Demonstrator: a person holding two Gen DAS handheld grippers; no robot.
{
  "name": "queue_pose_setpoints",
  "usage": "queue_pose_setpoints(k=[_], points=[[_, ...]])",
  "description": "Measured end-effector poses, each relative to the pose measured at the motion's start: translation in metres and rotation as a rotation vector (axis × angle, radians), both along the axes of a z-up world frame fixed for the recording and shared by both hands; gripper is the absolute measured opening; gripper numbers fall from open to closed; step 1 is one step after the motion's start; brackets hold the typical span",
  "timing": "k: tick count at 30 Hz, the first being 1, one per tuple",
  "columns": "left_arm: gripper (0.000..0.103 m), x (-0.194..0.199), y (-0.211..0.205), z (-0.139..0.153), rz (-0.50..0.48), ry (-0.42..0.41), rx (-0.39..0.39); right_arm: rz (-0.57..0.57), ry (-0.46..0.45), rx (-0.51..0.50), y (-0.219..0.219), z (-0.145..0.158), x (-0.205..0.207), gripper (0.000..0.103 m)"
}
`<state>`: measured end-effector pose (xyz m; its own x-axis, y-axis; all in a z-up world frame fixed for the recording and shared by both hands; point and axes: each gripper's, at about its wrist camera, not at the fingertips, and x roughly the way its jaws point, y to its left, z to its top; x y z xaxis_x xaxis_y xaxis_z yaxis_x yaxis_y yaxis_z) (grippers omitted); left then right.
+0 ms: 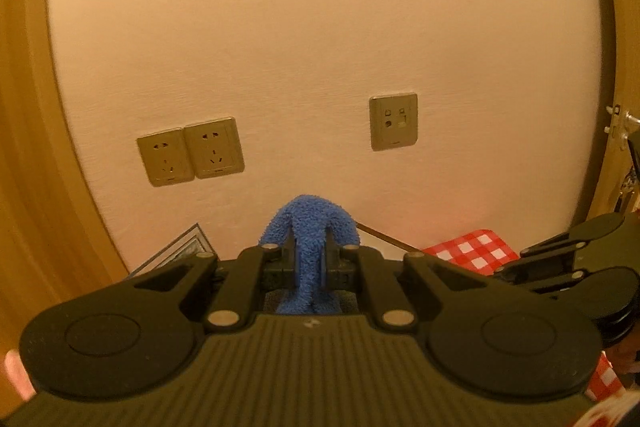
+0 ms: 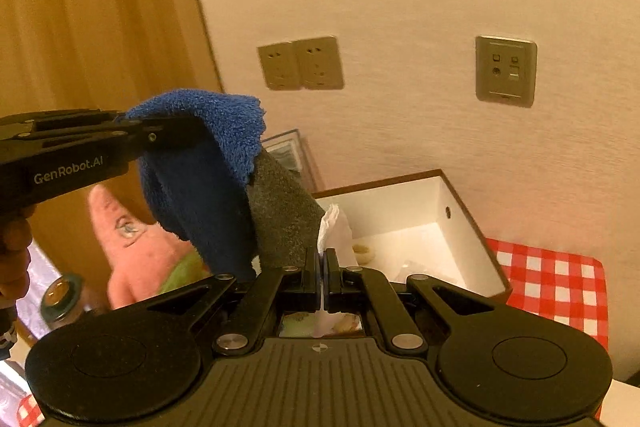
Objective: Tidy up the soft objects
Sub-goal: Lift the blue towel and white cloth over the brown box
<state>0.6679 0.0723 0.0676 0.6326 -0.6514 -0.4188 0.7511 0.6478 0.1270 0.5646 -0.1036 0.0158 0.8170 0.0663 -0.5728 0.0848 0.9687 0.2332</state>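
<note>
both grippers are up in the air facing the wall, each with cloth in it. left gripper (image 1: 311, 263) has its jaws narrowed onto a bunched fold of the blue towel (image 1: 308, 227); the fold pokes up above the jaws and the rest hangs down behind them. in the right wrist view the same towel drapes down off the left gripper, blue pile outside and a grey face toward the box. right gripper (image 2: 323, 281) has its jaws closed flat on a thin white piece (image 2: 334, 231), looks like a tissue or thin cloth, can't tell which, that stands up just past the jaws. key relation: the open white box (image 2: 416, 227) lies ahead of and below the right jaws, a bit right of centre, on the desk by the red checked cloth (image 2: 556, 279); right hand is nearer to it, the left sits off to its left and higher. towel's long axis hangs roughly vertical. both grippers tilt slightly down. pink plush (image 2: 132, 247) lies low left, untouched. my guess is the next move is toward the box.
</note>
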Motion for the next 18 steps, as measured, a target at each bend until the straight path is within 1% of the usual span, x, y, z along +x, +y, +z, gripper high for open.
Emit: queue_pose_setpoints(k=[7, 12, 16, 17, 18], points=[[0.008, 0.047, -0.036, -0.029, -0.024, 0.043, 0.053, -0.034, 0.071, -0.019, -0.036, -0.018, 0.046, 0.001], [0.008, 0.066, -0.062, -0.052, -0.038, 0.075, 0.082, -0.061, 0.116, -0.007, -0.062, -0.032, 0.069, 0.001], [0.009, 0.078, -0.080, -0.066, -0.039, 0.095, 0.090, -0.077, 0.142, 0.012, -0.076, -0.043, 0.081, 0.001], [0.012, 0.082, -0.084, -0.070, -0.038, 0.108, 0.091, -0.080, 0.147, 0.012, -0.078, -0.045, 0.084, 0.001], [0.017, 0.086, -0.087, -0.074, -0.034, 0.126, 0.097, -0.084, 0.152, 0.012, -0.081, -0.047, 0.086, 0.001]])
